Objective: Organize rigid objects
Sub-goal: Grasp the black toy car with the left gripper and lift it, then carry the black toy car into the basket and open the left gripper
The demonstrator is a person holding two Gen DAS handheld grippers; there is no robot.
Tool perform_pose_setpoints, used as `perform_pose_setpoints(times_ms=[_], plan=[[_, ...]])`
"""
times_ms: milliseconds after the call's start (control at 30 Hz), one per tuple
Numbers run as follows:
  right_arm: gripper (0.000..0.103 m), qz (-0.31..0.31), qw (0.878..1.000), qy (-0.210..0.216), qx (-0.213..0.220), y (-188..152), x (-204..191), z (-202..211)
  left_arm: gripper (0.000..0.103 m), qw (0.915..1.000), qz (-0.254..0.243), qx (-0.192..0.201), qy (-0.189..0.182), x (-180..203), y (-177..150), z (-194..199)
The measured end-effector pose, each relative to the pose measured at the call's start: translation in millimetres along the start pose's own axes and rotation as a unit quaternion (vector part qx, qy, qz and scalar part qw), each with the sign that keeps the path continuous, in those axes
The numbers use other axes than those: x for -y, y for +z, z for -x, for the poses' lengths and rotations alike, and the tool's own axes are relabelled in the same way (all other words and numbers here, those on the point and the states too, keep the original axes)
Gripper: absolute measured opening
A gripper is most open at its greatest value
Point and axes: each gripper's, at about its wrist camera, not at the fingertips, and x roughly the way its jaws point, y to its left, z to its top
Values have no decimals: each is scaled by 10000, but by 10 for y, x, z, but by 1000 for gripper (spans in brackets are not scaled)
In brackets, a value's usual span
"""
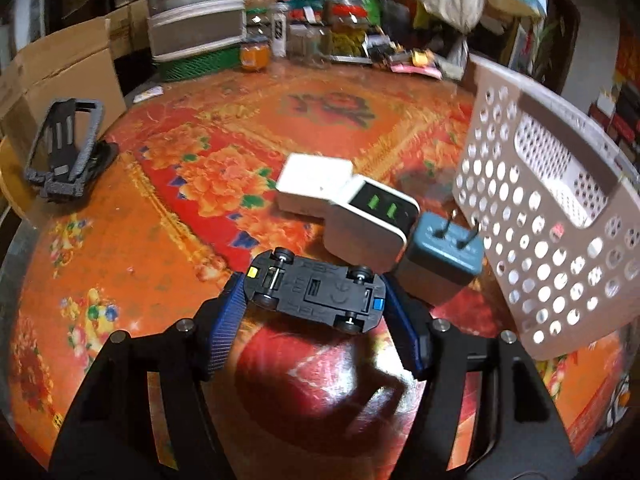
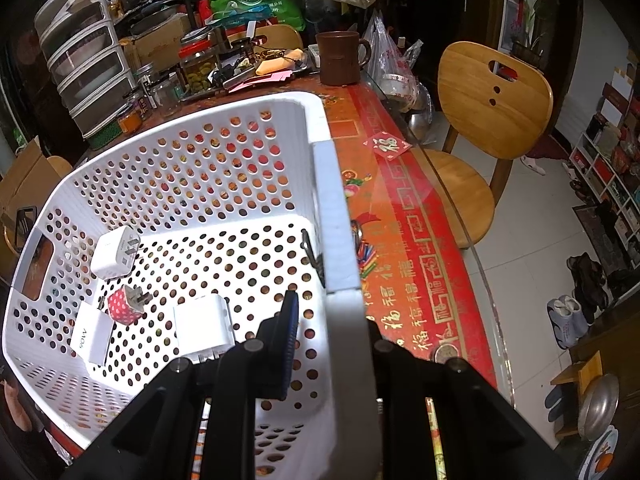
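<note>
My left gripper (image 1: 316, 294) is shut on a black toy car (image 1: 316, 290), held upside down, wheels up, above the red floral tablecloth. Just beyond it lie a white charger with green ports (image 1: 370, 224), a flat white adapter (image 1: 312, 184) and a grey-blue plug (image 1: 440, 260). The white perforated basket (image 1: 540, 216) stands tilted at the right. My right gripper (image 2: 332, 320) is shut on the basket's right wall (image 2: 340, 260). Inside the basket lie a white plug (image 2: 114, 254), a red dotted plug (image 2: 126, 304), a white 90W adapter (image 2: 92, 338) and another white charger (image 2: 204, 326).
A black phone stand (image 1: 64, 152) sits at the table's left edge. Drawer units (image 1: 196, 12), jars and clutter line the far side. A brown mug (image 2: 340, 58), loose crayons (image 2: 366, 258) and a wooden chair (image 2: 488, 120) are right of the basket.
</note>
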Motion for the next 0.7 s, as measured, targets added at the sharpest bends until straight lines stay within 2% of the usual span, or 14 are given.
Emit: perform_pose_setpoints(times_ms=[133,300,400,500,533,700], plan=[[18,9,10000,-39,35,-1,-3,8,64,9988,265,422,-15,-113,-10,179],[18,20,10000,-3,42,2,-4,10,64,9967,382,708,143,-165,-20,312],[18,32,9999,-67,85,3,-14,15,64,9948,301,874,429,-136,-22,380],[18,57,9999,-75,80,9,-16,13,64,9924,-27,918,816,-16,19,434],[18,65,9999,-73,78,9,-19,13,64,9903,-123,938,1022,28,59,478],[18,75,9999,-52,90,7,-17,14,64,9818,-256,1187,1463,191,365,838]])
